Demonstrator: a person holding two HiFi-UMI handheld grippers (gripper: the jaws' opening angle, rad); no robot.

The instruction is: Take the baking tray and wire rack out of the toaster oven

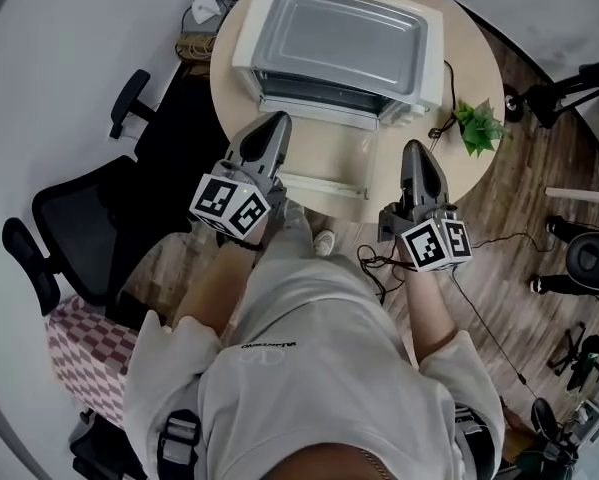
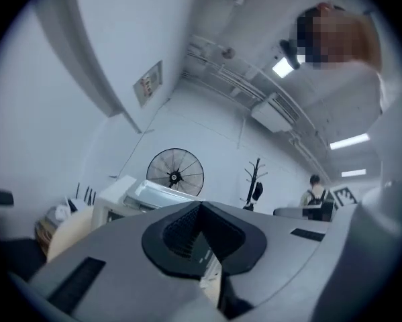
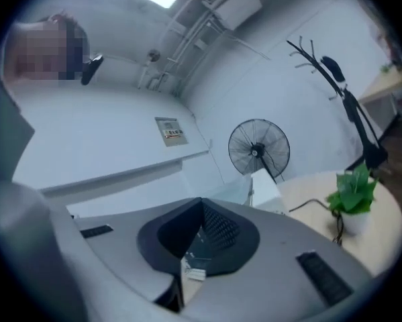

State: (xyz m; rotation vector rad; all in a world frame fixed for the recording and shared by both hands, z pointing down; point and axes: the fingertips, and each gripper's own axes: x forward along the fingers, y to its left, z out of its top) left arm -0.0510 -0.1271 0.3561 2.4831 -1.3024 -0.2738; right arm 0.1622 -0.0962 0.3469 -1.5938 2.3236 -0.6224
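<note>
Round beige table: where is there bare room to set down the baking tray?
Free: the tabletop right of the white toaster oven, beyond the small green plant, though a black cable crosses it. Crowded: the front, under the lowered glass oven door; left of the oven only a narrow strip.

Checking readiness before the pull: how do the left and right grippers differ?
The left gripper sits at the left edge of the open oven door, close to the toaster oven; the right gripper is right of the door, farther from the oven. In the head view the left slants rightward, the right slightly leftward. Both point toward the oven, jaws shut on nothing.
</note>
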